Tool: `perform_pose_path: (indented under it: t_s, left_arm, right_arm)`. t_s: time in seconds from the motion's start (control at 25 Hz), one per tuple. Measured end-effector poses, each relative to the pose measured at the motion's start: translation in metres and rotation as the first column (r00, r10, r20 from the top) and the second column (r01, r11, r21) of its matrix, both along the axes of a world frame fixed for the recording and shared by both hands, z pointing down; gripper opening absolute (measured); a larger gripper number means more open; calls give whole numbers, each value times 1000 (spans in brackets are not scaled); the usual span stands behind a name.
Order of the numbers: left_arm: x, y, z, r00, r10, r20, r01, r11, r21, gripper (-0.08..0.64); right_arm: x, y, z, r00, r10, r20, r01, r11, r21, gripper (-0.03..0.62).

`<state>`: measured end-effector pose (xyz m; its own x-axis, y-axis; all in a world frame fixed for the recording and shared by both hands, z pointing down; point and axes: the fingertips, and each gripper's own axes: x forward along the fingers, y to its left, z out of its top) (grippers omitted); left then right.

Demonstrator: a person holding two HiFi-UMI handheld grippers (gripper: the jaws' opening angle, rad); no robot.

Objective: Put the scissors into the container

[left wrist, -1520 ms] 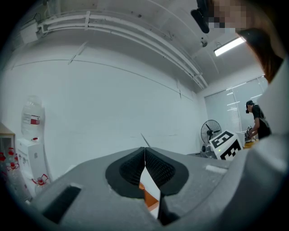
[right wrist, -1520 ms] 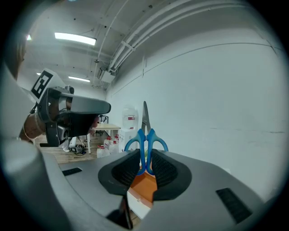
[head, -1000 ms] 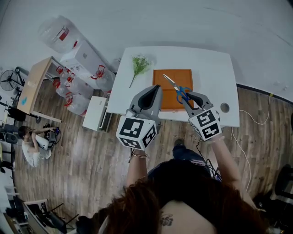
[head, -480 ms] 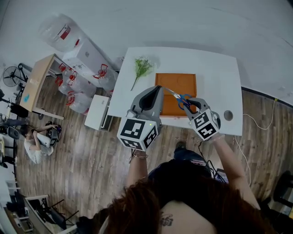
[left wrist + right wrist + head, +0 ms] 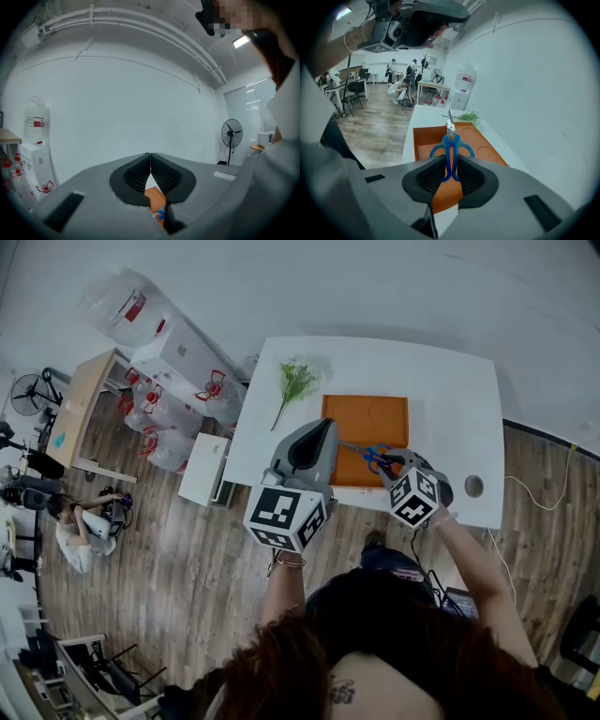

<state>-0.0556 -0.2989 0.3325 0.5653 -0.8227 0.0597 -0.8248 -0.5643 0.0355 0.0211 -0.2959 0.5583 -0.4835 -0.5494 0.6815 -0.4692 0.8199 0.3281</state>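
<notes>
Over the orange container (image 5: 366,418) on the white table (image 5: 450,395), the right gripper (image 5: 387,459) is carrying the scissors (image 5: 373,455). Its jaws are pressing together on the blue handle loops, and the closed blades are pointing away from the person, across the container's near half. In the right gripper view the same grip is showing: the right gripper (image 5: 450,164) is clamping the scissors (image 5: 451,149) by the handles, with the container (image 5: 423,146) lying beneath and beyond them and its floor looking bare. The scissors are appearing to hang clear of that floor rather than resting on it, though no view is showing the gap plainly.

The left gripper (image 5: 317,430) is hovering just beside the right one, over the container's near-left edge. In the left gripper view the left gripper (image 5: 150,159) is showing its jaw tips meeting with nothing between them; a sliver of orange and blue is peeking through below the pads.

A green sprig (image 5: 292,381) is lying on the table well apart from the container and is taking no part.

Progress, as a judgement: pickup and carry are looking complete, and the scissors are sitting over the target. Lowering, releasing and withdrawing are not yet done, so the task is nearing its end but is not finished.
</notes>
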Motion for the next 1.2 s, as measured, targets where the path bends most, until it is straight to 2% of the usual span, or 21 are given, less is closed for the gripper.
perform_pose_path:
  t_s: [0.44, 0.88, 1.2]
  left_arm:
    - [-7, -21, 11, 1000, -27, 15, 28, 999, -23, 17]
    - [-9, -32, 18, 999, -41, 22, 42, 998, -44, 15]
    - [-13, -35, 22, 998, -55, 23, 57, 997, -56, 17]
  right_arm:
    - [-6, -9, 53, 983, -107, -147, 96, 992, -76, 74]
    - [-3, -18, 93, 949, -170, -267, 137, 981, -138, 74]
    - [-8, -22, 101, 929, -199, -313, 149, 973, -177, 74]
